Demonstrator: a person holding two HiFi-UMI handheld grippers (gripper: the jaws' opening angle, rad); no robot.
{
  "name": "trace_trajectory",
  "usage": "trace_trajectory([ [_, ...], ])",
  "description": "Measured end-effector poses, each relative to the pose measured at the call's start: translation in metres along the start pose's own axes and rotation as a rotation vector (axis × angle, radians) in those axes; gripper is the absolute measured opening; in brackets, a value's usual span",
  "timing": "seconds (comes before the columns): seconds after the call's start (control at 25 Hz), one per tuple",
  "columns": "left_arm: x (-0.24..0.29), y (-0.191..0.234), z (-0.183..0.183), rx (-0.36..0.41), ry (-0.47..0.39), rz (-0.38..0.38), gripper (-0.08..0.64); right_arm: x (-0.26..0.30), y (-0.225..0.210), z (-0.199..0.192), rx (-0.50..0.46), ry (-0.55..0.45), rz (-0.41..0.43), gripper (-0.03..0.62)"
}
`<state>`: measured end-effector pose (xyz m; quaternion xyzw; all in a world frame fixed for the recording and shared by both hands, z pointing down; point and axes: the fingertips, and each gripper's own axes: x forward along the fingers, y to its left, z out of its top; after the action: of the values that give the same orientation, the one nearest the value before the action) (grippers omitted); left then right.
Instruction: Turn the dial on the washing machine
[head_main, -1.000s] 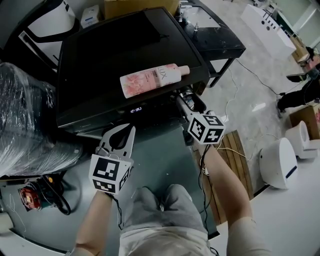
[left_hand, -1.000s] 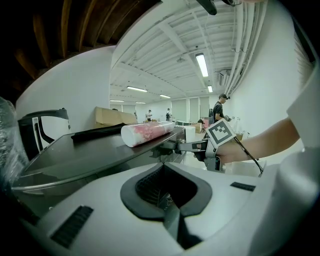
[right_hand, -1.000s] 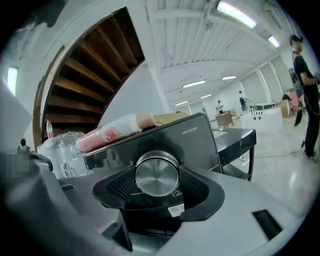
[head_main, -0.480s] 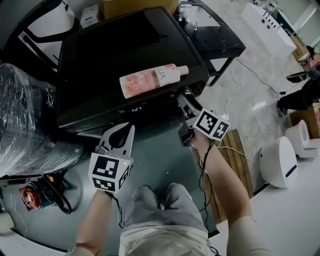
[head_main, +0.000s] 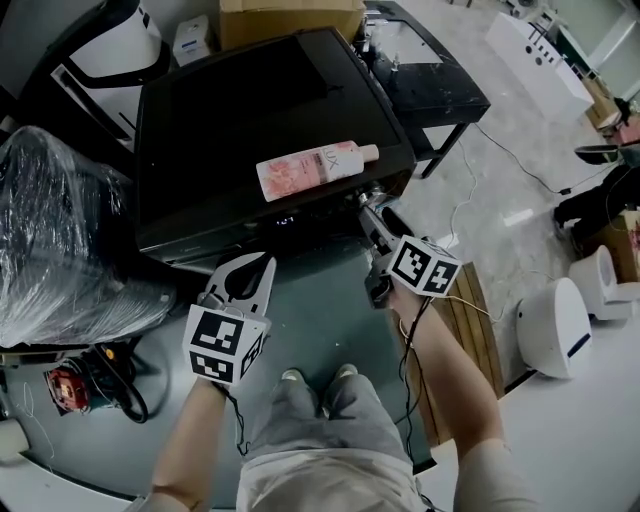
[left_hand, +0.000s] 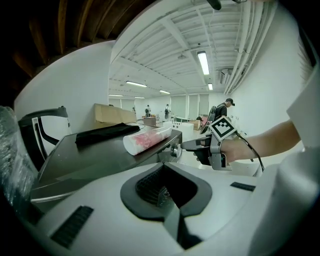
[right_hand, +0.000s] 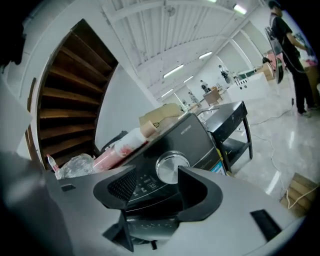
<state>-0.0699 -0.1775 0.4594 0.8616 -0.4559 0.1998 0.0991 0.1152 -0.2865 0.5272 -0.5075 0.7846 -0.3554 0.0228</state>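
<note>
Grey-green floor (head_main: 330, 320) underfoot, and you're standing right up against the front of the black washing machine (head_main: 250, 120). Closest to you, the left gripper (left_hand: 165, 170) hangs low in the lower left of the head view with its jaws closed and nothing in them, so it's just along for the ride.

The right gripper (right_hand: 159, 177) is the one that matters. Its jaws are spread wide and lined up on the dial (right_hand: 171, 168), which sits dead centre in the right gripper view, on the right end of the control panel. I can't tell if the pads are touching it.

That dial looks like a stiff, shiny metal knob, so I'd guess it's slippery. It's fixed to the panel and should only spin. Pinch the rim on opposite sides, not the face, squeeze firmly, and roll your wrist around the dial's own axis. Go off-axis and I reckon the pads just skate off.

Further back, a pink bottle (head_main: 315, 166) lies on its side on the lid near the front edge, above the panel. Bump the machine and it might roll.
</note>
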Motion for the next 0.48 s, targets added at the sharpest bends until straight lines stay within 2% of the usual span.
trace_trajectory([
  [0.12, -0.016, 0.001, 0.013, -0.007, -0.009, 0.005, 0.02, -0.018, 0.023, 0.01, -0.082, -0.009, -0.004, 0.236],
  [0.36, -0.049, 0.001, 0.039, -0.006, -0.028, 0.01, 0.02, -0.054, 0.074, 0.028, -0.151, -0.005, 0.02, 0.17],
  [0.48, -0.068, 0.002, 0.058, 0.0, -0.043, 0.015, 0.02, -0.075, 0.108, 0.044, -0.264, -0.013, 0.026, 0.143],
])
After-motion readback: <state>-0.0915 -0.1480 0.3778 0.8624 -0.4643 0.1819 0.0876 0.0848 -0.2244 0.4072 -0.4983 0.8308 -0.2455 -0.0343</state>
